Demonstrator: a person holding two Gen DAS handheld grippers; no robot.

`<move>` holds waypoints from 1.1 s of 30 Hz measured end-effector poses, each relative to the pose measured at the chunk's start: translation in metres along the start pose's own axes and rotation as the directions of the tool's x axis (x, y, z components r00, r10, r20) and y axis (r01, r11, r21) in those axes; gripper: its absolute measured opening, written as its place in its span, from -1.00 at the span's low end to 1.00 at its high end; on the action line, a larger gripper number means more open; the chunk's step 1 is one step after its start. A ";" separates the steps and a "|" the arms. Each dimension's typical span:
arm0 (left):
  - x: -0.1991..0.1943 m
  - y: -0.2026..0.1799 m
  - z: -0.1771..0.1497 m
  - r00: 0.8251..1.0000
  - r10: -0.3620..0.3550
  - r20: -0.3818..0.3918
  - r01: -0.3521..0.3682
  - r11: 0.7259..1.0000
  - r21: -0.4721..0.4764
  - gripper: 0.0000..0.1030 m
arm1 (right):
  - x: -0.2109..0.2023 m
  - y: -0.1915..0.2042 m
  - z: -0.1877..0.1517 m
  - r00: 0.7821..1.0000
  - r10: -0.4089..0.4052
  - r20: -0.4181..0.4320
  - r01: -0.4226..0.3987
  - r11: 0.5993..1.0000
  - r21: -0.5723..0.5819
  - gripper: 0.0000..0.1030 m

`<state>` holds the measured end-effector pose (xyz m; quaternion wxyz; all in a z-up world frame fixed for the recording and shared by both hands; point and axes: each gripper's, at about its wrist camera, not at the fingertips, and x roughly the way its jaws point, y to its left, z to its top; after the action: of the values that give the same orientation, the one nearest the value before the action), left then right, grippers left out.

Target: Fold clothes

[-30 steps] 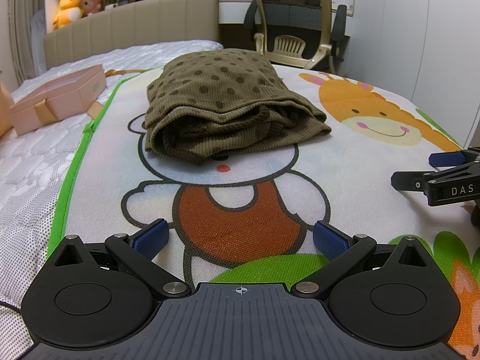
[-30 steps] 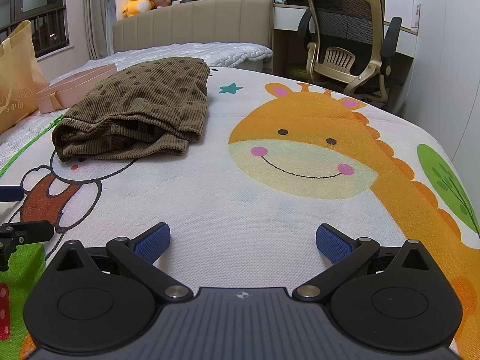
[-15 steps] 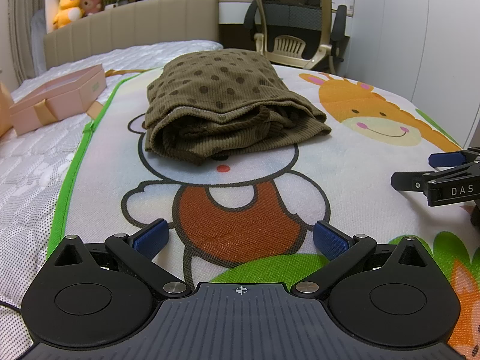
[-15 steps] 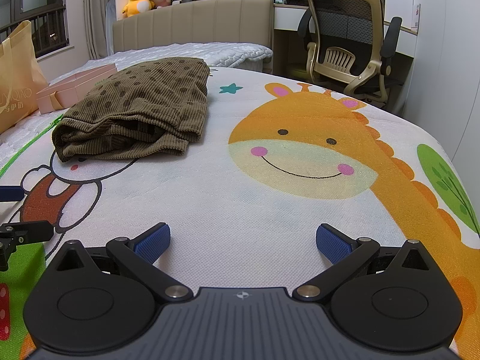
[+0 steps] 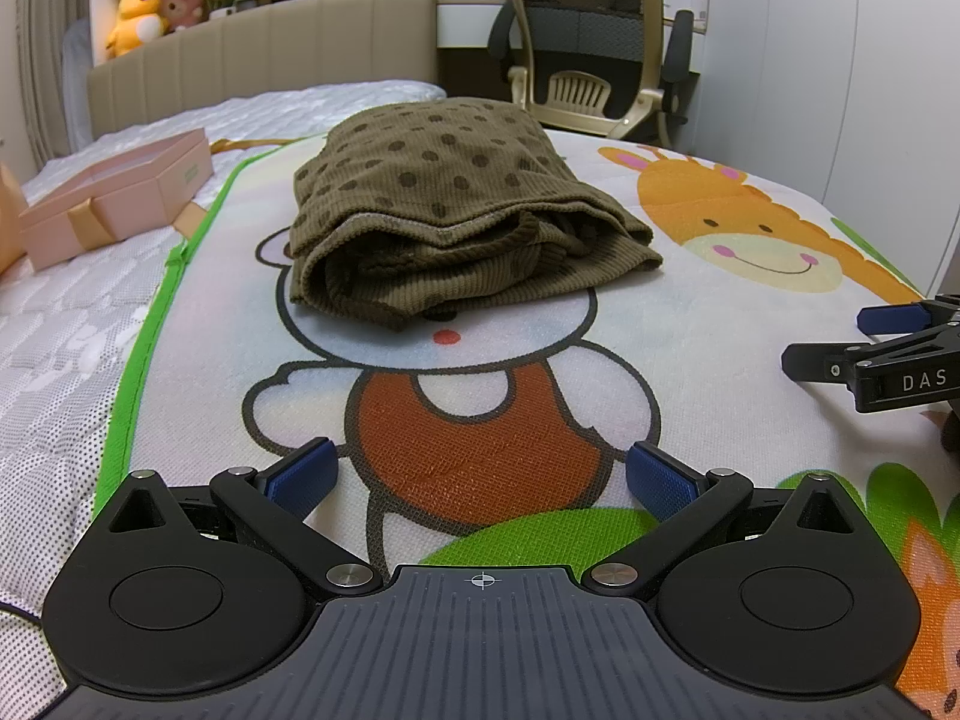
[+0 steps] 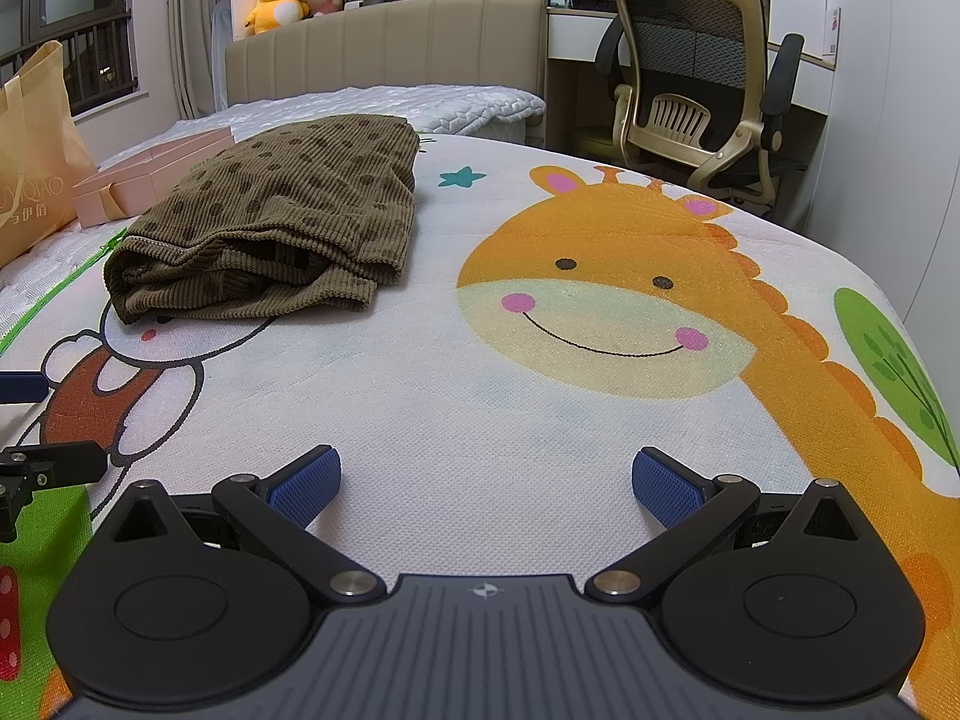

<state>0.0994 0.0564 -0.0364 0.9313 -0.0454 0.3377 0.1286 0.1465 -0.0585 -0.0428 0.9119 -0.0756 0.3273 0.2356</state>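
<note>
A brown dotted ribbed garment (image 5: 456,222) lies folded in a thick bundle on the cartoon mat (image 5: 480,384); it also shows in the right wrist view (image 6: 270,234), at the left. My left gripper (image 5: 480,477) is open and empty, low over the mat, well short of the garment. My right gripper (image 6: 486,483) is open and empty over the mat near the giraffe print, to the right of the garment. The right gripper's fingers (image 5: 864,354) show at the right edge of the left wrist view, and the left gripper's fingers (image 6: 36,462) at the left edge of the right wrist view.
A pink gift box (image 5: 114,198) sits on the white mattress left of the mat. A paper bag (image 6: 36,168) stands at the far left. An office chair (image 6: 696,96) and desk stand beyond the bed. Plush toys (image 5: 135,18) sit on the headboard shelf.
</note>
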 end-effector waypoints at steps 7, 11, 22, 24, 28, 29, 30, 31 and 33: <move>0.000 -0.002 0.001 1.000 0.005 -0.006 -0.005 1.000 0.009 1.00 | 0.000 0.000 0.000 1.000 0.000 0.000 0.000 1.000 0.000 1.00; 0.000 -0.002 0.001 1.000 0.007 -0.008 -0.007 1.000 0.010 1.00 | 0.000 0.000 0.000 1.000 0.000 0.000 0.000 1.000 0.000 1.00; 0.001 -0.002 0.001 1.000 0.010 -0.007 -0.010 1.000 0.011 1.00 | 0.000 0.000 0.000 1.000 -0.002 -0.001 0.002 1.000 -0.004 1.00; 0.001 -0.002 0.001 1.000 0.011 -0.006 -0.011 1.000 0.011 1.00 | 0.000 0.000 0.000 1.000 -0.003 -0.001 0.003 1.000 -0.004 1.00; 0.001 -0.002 0.001 1.000 0.010 -0.006 -0.010 1.000 0.011 1.00 | 0.000 0.000 0.000 1.000 -0.003 0.000 0.003 1.000 -0.005 1.00; 0.001 -0.002 0.001 1.000 0.010 -0.006 -0.010 1.000 0.011 1.00 | 0.000 0.000 0.000 1.000 -0.002 -0.001 0.002 1.000 -0.004 1.00; 0.001 -0.001 0.001 1.000 0.010 -0.006 -0.010 1.000 0.011 1.00 | 0.000 0.000 0.000 1.000 -0.002 -0.001 0.002 1.000 -0.004 1.00; 0.001 -0.001 0.001 1.000 0.010 -0.006 -0.010 1.000 0.011 1.00 | 0.000 0.000 0.000 1.000 -0.002 -0.001 0.002 1.000 -0.004 1.00; 0.001 -0.001 0.001 1.000 0.010 -0.006 -0.010 1.000 0.011 1.00 | 0.000 0.000 0.000 1.000 -0.003 -0.001 0.003 1.000 -0.005 1.00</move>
<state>0.1015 0.0557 -0.0365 0.9298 -0.0390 0.3416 0.1313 0.1465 -0.0581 -0.0431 0.9120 -0.0782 0.3269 0.2351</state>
